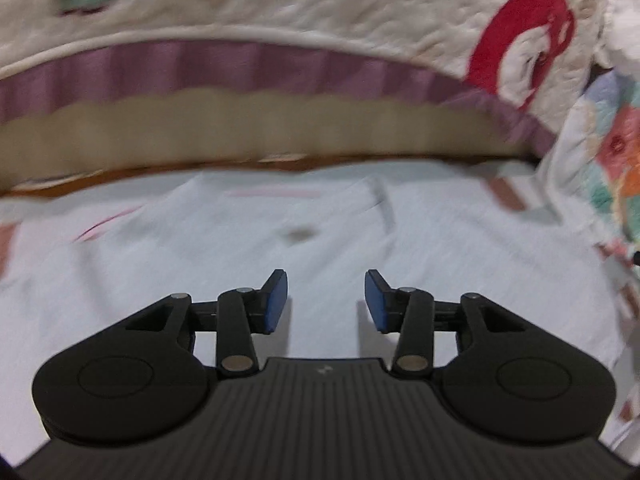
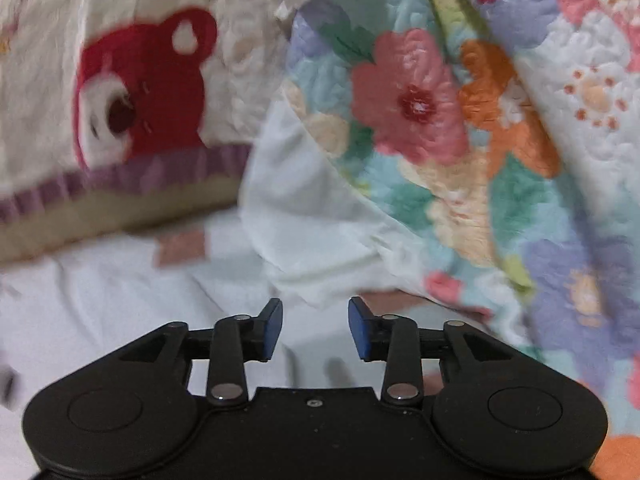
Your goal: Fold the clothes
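Note:
A pale white garment (image 1: 248, 248) lies spread flat on the bed, with thin pink lines and a small dark spot near its middle. My left gripper (image 1: 326, 300) hovers just over it, open, nothing between its blue pads (image 1: 276, 304). In the right wrist view the same pale cloth (image 2: 100, 300) stretches below and to the left. My right gripper (image 2: 315, 330) is open and empty above it, close to a rumpled white fabric edge (image 2: 304, 232) that belongs to the floral quilt.
A cream quilt with a red bear print (image 2: 140, 88) and a purple frill (image 1: 240, 68) rises behind the garment. A colourful floral quilt (image 2: 460, 120) is heaped on the right, also at the right edge as the floral quilt (image 1: 608, 160). A tan band (image 1: 240, 132) runs under the frill.

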`<state>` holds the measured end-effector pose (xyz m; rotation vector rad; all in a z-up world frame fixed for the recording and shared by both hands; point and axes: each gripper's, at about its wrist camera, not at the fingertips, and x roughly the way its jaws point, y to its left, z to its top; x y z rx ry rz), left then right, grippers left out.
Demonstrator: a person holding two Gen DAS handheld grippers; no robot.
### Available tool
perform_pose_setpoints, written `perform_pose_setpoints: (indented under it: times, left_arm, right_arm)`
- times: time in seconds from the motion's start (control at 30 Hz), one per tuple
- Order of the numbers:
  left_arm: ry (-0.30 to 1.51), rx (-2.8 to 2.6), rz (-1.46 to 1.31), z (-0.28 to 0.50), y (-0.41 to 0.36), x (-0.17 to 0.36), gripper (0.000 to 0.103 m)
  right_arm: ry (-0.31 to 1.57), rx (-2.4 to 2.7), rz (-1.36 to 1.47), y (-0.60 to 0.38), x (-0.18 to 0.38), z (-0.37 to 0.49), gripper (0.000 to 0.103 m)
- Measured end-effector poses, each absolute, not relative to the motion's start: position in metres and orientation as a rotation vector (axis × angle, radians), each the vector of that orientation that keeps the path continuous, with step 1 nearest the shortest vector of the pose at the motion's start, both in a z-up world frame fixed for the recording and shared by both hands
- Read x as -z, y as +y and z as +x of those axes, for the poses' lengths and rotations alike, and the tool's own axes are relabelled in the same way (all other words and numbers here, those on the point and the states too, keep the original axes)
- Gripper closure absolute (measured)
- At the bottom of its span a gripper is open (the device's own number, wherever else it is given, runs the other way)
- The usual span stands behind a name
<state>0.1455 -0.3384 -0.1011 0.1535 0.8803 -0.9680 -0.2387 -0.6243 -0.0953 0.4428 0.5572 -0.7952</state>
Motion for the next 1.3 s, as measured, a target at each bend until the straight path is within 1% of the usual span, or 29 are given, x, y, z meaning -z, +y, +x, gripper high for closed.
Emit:
perform_pose_setpoints:
  times: [0.1,0.23,0.3,0.33,0.37,0.43,0.5,0.67,0.7,0.77,0.8,0.87,0.93,1.0,1.13,1.2,1.27,1.3]
  left_arm:
    - [0.927,1.007,0.072,0.153,-0.373,0.114,0.059]
    - [0.978,0.996,-0.036,0.165,-0.409,0.133,0.058]
    - [1.007,1.013,-0.073,0.168,-0.422,0.14,0.063]
    - [1.016,1.041,-0.094,0.168,-0.425,0.14,0.066]
    - [1.024,1.069,-0.114,0.168,-0.428,0.141,0.08]
    - [0.99,1.089,-0.086,0.163,-0.43,0.138,0.098]
    - [0.957,1.084,-0.021,0.158,-0.432,0.135,0.098]
    - [0.93,1.064,-0.048,0.165,-0.423,0.127,0.099]
    - [0.924,1.06,-0.054,0.167,-0.421,0.125,0.099]
    - [0.914,1.052,-0.066,0.17,-0.417,0.122,0.099]
    - [0.908,1.048,-0.072,0.172,-0.415,0.12,0.099]
    - [0.898,1.039,-0.085,0.175,-0.411,0.117,0.099]
    - [0.851,1.042,-0.089,0.178,-0.411,0.105,0.1]
    - [0.803,1.039,-0.07,0.179,-0.414,0.098,0.1]
    - [0.757,1.001,-0.012,0.179,-0.427,0.105,0.1]
    - [0.742,0.947,0.023,0.177,-0.435,0.115,0.1]
    - [0.787,0.874,0.094,0.181,-0.444,0.127,0.093]
    - [0.821,0.857,0.118,0.184,-0.446,0.132,0.092]
  right_arm:
    - [0.553,0.629,0.57,-0.655,0.103,-0.221,0.058]
    - [0.599,0.569,0.579,-0.685,0.127,-0.197,0.057]
    - [0.634,0.563,0.567,-0.69,0.136,-0.192,0.057]
    - [0.639,0.563,0.557,-0.688,0.14,-0.192,0.054]
    - [0.644,0.563,0.548,-0.687,0.144,-0.192,0.051]
    - [0.655,0.563,0.528,-0.685,0.151,-0.191,0.051]
    - [0.656,0.557,0.492,-0.679,0.158,-0.19,0.05]
    - [0.614,0.515,0.321,-0.655,0.168,-0.183,0.048]
    - [0.609,0.508,0.309,-0.655,0.168,-0.18,0.05]
    - [0.599,0.479,0.317,-0.659,0.166,-0.178,0.094]
    - [0.58,0.476,0.322,-0.66,0.163,-0.178,0.094]
    - [0.466,0.512,0.306,-0.657,0.147,-0.186,0.095]
    - [0.36,0.553,0.292,-0.655,0.127,-0.196,0.095]
    - [0.331,0.586,0.247,-0.657,0.115,-0.198,0.096]
    - [0.354,0.614,0.181,-0.66,0.11,-0.188,0.096]
    - [0.416,0.628,0.189,-0.667,0.118,-0.178,0.096]
    - [0.497,0.648,0.201,-0.676,0.13,-0.167,0.094]
    - [0.546,0.663,0.197,-0.679,0.138,-0.162,0.091]
